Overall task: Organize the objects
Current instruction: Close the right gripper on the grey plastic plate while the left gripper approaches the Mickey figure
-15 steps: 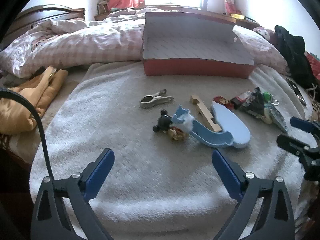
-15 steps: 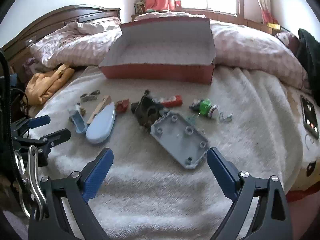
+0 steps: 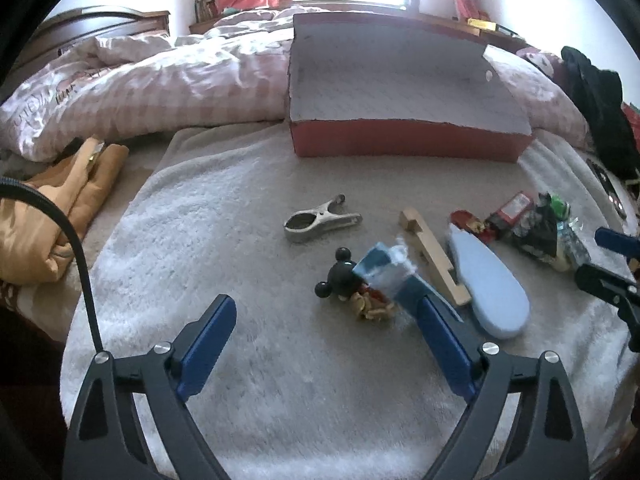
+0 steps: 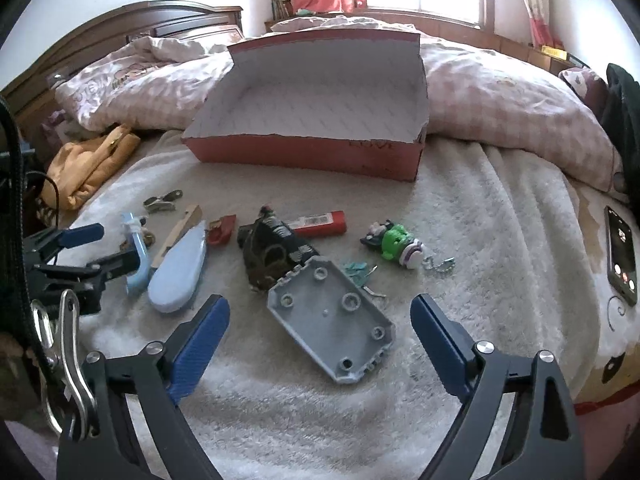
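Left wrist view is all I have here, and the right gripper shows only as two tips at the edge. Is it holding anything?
Observer: No. The right gripper stands wide open, with nothing between its pads.
Operator: What lies in front of it?
Observer: A grey plastic plate with round bosses, flat on the blanket just beyond the fingertips.
Operator: Anything further right that I miss?
Observer: A phone with its screen lit, lying on the bedding at the far right.
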`<state>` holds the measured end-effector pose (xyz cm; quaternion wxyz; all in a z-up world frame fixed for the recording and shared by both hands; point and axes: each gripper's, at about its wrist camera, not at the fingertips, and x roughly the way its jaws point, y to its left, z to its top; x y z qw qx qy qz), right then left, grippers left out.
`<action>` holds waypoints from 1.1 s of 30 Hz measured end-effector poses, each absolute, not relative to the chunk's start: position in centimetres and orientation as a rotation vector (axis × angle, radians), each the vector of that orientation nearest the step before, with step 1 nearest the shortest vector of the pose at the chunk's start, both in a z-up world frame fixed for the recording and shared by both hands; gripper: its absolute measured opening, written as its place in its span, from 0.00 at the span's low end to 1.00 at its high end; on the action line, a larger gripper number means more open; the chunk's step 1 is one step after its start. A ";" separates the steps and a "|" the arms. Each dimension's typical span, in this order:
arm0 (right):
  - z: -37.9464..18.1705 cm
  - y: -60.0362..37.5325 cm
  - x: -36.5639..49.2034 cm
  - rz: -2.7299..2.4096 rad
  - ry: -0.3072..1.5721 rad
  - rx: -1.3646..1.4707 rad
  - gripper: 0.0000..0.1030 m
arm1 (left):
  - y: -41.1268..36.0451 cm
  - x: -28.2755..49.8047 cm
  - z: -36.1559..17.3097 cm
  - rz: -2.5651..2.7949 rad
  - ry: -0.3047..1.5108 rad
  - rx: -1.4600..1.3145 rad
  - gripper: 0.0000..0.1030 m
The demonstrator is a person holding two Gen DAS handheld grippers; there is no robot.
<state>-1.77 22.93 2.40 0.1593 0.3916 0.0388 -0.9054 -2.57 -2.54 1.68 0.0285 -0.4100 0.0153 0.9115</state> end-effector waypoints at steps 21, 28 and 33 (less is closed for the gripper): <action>1.1 23.2 -2.7 -2.501 0.076 1.194 0.74 | -2.1 -3.3 1.4 2.741 0.063 -1.244 0.78; 1.3 23.0 -2.5 -2.491 0.095 1.191 0.69 | -2.0 -3.7 1.1 2.721 0.038 -1.250 0.74; 1.7 22.8 -1.9 -2.464 0.087 1.189 0.69 | -1.9 -3.5 1.3 2.721 0.034 -1.232 0.63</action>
